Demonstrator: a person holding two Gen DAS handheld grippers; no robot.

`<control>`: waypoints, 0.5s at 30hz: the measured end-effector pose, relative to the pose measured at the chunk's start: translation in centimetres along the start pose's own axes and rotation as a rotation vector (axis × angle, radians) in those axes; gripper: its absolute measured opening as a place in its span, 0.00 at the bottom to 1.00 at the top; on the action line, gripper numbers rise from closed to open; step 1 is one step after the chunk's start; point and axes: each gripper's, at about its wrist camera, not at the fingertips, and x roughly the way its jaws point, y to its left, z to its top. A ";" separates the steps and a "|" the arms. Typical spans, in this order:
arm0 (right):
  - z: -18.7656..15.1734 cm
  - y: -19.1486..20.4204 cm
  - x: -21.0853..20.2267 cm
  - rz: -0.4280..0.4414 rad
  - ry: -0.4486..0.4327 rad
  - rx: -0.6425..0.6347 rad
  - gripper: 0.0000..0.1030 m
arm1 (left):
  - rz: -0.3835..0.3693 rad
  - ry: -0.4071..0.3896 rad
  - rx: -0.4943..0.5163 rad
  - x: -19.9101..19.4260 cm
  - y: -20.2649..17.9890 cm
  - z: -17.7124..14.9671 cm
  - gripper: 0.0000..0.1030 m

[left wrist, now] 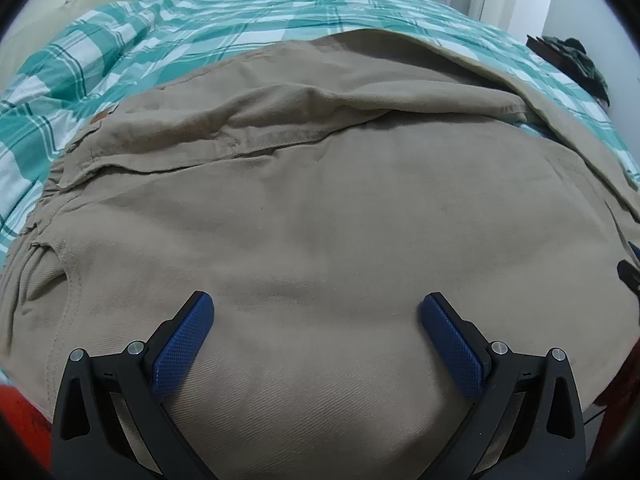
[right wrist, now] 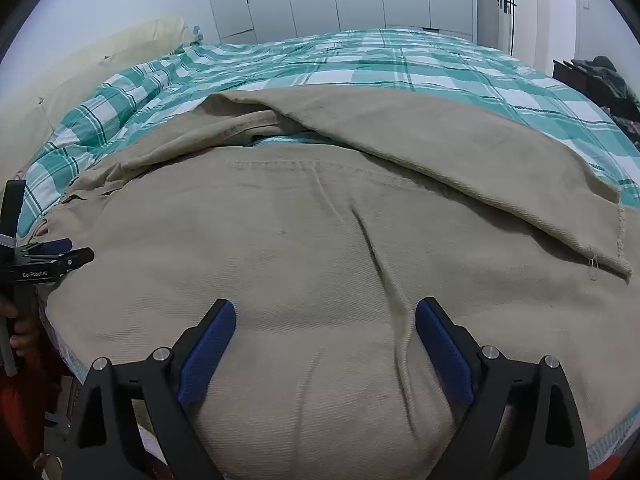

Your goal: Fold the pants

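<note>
Khaki cotton twill pants [left wrist: 320, 208] lie spread on the bed, over a teal-and-white checked bedspread [left wrist: 120, 52]. They sit at the near edge, presumably so both tools can reach the cloth without stretching across the bed.

Left tool [left wrist: 316, 308]: blue-padded fingers [left wrist: 184, 344] spread wide, nothing between them, poised low over the seat area near the pocket seam. It also shows at the left edge of the right wrist view [right wrist: 60, 258].

Right tool [right wrist: 325, 316]: likewise wide apart and empty, straddling a raised crease in the cloth. Contact with the fabric cannot be told from either view.

One leg [right wrist: 460, 168] runs diagonally across the far side, its hemmed cuff [right wrist: 618, 236] resting on top of the other leg. Legs are therefore not aligned.

Judgement: fold not yet started, or only roughed in. The two tools sit side by side along the near edge, likely to pinch that edge at two spots and carry it over evenly. The crease under the right tool may get trapped in the fold.
</note>
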 end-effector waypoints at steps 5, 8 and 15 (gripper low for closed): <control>0.0 0.0 0.0 0.001 -0.003 -0.002 0.89 | 0.003 0.010 0.003 0.0 -0.1 0.1 1.00; 0.1 0.0 0.1 0.002 -0.005 -0.003 0.89 | 0.005 0.014 0.006 0.1 -0.1 0.1 1.00; 0.2 0.0 0.2 0.004 -0.002 -0.001 0.90 | 0.004 0.015 0.012 0.2 0.0 0.1 1.00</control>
